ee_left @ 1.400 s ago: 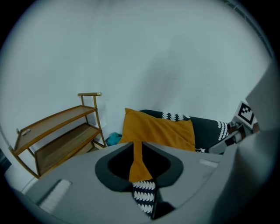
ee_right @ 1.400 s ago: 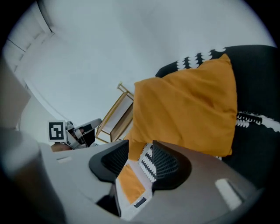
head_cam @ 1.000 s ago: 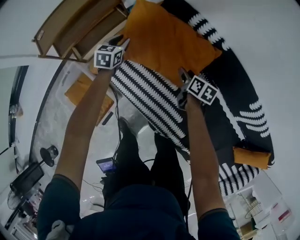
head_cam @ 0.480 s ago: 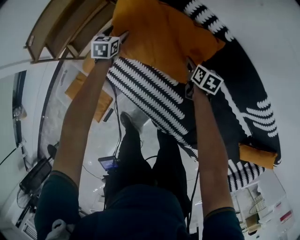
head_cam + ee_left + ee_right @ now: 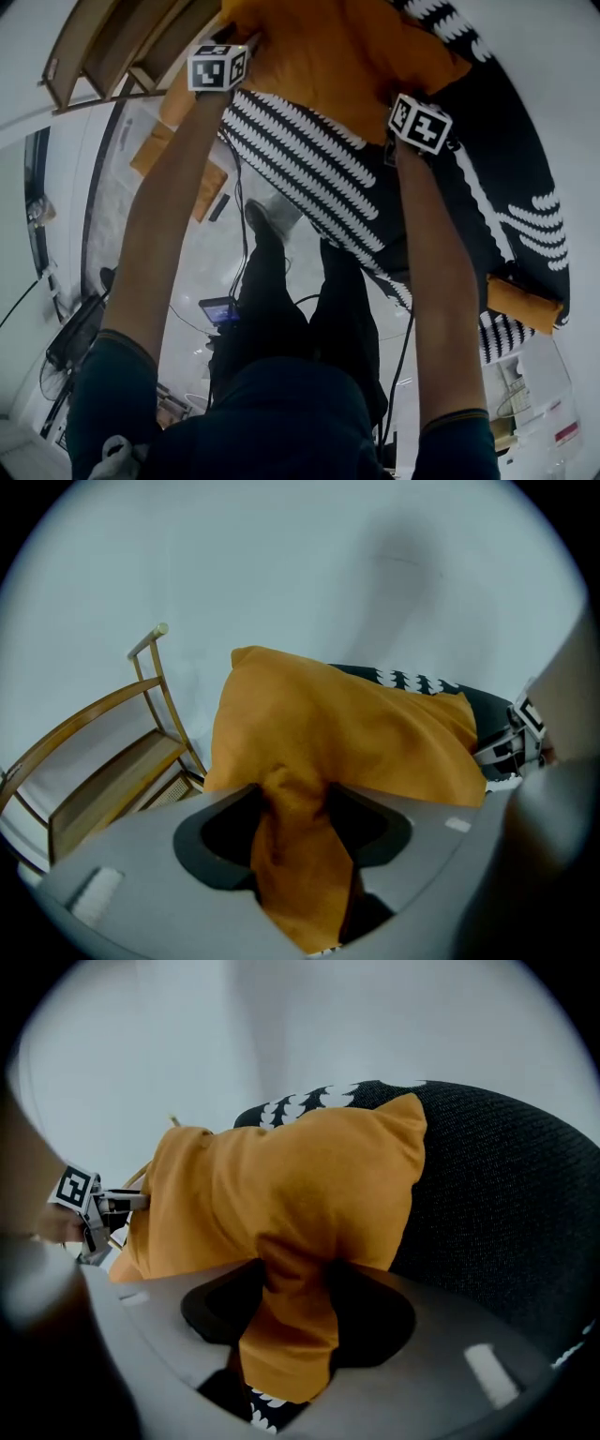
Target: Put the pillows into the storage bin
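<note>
Lifting looks like the step in hand. Below the arms spreads a broad black knitted cover with white leaf stripes (image 5: 319, 187). Above its far part hangs the large orange fabric pillow (image 5: 347, 66), held up by one edge.

The left gripper (image 5: 292, 827) is clamped on a bunched fold near the pillow's left corner, and the right gripper (image 5: 292, 1302) pinches a similar fold near the other corner. Both pairs of jaws have just been closing, with cloth between them.

The pillow is not yet stored. The next move, as I judge it, is to swing it left and down. There, beside a wooden slatted rack (image 5: 103, 47), stands what seems to be a clear plastic bin (image 5: 131, 122) holding something orange. Both grips must stay firm until the pillow is over the opening.

Only the head view shows that bin, and a smaller orange pillow (image 5: 525, 305) lying at the cover's near right edge. Only the gripper views show how the cloth necks in between the pads. Each of them also catches the other gripper at the far side of the pillow.
</note>
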A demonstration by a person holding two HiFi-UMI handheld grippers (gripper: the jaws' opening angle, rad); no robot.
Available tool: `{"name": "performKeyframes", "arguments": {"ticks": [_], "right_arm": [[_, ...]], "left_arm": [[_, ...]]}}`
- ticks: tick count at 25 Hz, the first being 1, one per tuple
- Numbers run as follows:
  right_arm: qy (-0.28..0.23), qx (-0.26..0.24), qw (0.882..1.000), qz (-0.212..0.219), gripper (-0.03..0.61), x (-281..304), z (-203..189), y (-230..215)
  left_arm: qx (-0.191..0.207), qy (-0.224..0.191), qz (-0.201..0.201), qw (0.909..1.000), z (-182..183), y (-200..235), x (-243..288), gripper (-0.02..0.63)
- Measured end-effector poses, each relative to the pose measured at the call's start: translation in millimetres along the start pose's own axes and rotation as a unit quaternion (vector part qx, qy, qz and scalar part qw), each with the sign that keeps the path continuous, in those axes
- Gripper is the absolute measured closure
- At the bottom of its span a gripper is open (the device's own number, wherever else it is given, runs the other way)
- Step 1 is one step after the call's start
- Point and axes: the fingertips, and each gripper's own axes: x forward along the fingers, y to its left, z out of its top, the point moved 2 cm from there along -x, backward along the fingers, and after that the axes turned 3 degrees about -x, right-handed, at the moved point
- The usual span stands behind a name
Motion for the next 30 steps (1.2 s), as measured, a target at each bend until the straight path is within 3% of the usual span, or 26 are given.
{"name": "performKeyframes", "arguments": {"ticks": [5,8,13,20,30], "right_arm": [[0.02,0.039,0.999,0.032,0.492,-10.0,7.9,-3.0],[0.018,0.044,0.998,0.046,0.538,-27.7,11.4,2.5],[0.005,0.06,0.997,0.049,0.555,-61.9,8.1,19.3],[-0.016,0.087,0.995,0.052,0.558,-111.3,0.5,38.0],[-0.038,0.068,0.994,0.071,0.56,-156.5,9.6,112.0]], "left_arm": [[-0.057,-0.017,-0.005,0.9982,3.5,2.7,-5.5,0.513],[-0.067,-0.034,-0.012,0.9971,15.5,0.3,-22.4,0.599],[-0.058,-0.04,-0.019,0.9973,14.9,2.2,-56.6,0.607],[-0.083,-0.057,-0.035,0.9943,14.1,0.7,-108.4,0.607],[-0.105,-0.099,-0.023,0.9893,5.0,46.9,-196.6,0.607]]}}
